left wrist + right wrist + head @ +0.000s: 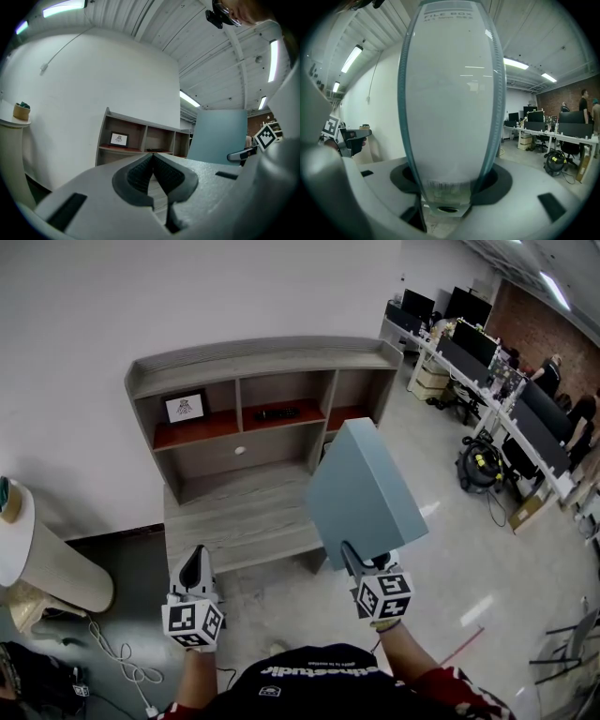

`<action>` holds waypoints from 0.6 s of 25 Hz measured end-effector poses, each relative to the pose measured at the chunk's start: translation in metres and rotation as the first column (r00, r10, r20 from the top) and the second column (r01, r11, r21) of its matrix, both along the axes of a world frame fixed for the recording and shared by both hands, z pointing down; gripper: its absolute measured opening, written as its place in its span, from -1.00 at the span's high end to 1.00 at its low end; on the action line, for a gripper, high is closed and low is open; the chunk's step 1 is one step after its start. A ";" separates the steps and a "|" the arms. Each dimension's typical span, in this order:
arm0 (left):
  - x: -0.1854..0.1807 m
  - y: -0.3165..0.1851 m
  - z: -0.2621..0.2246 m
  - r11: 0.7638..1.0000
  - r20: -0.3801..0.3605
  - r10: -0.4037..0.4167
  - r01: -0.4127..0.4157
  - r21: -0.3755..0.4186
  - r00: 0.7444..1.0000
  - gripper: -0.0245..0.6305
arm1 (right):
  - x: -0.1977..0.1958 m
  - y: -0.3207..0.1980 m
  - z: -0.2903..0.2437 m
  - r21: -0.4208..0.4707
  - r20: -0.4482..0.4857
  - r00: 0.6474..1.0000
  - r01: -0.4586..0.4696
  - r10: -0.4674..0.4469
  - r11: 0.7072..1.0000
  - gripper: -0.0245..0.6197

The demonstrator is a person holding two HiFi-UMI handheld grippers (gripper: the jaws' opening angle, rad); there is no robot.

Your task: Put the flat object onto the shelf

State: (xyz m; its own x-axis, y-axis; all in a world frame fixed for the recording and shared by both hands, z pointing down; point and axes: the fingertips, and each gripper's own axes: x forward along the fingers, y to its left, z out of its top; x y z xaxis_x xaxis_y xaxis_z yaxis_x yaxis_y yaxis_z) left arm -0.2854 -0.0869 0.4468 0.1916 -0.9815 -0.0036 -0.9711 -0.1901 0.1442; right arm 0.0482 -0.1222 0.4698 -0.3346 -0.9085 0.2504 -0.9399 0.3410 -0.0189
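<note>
Jaws of the right gripper squeeze the bottom edge of a blue file box, held upright in the air at 3 o'clock, near the wooden shelf. At 7 o'clock, the left gripper is pinched together, holding nothing.

Grey shelf holds a framed picture.

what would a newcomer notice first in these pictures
The big pale blue file box stands out, clamped at its bottom edge in the right gripper and held upright in front of the grey wooden shelf unit by the white wall. The left gripper hangs shut and empty at lower left, and rows of office desks fill the far right.
</note>
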 end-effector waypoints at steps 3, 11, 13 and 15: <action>0.001 -0.003 0.003 1.000 0.000 0.011 -0.011 0.000 1.000 0.91 | 0.001 -0.004 0.005 -0.006 -0.012 1.000 -0.014 0.014 1.000 0.07; 0.016 -0.030 0.008 0.999 0.021 0.042 -0.042 -0.004 0.999 0.91 | 0.005 -0.033 0.017 -0.014 -0.037 0.999 -0.033 0.032 0.999 0.07; 0.021 -0.038 0.008 0.999 0.027 0.049 -0.049 -0.003 0.998 0.91 | 0.005 -0.045 0.021 -0.013 -0.034 0.999 -0.036 0.035 0.999 0.07; 0.025 -0.045 0.009 0.999 0.034 0.054 -0.054 -0.005 0.998 0.91 | 0.003 -0.058 0.026 -0.017 -0.030 0.999 -0.034 0.033 0.999 0.07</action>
State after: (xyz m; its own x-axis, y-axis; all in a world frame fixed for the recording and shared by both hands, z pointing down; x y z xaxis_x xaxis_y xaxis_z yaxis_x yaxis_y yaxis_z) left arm -0.2600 -0.1323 0.4558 0.2442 -0.9697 0.0082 -0.9638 -0.2418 0.1123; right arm 0.0513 -0.1804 0.4961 -0.2960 -0.9145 0.2759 -0.9511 0.3090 0.0038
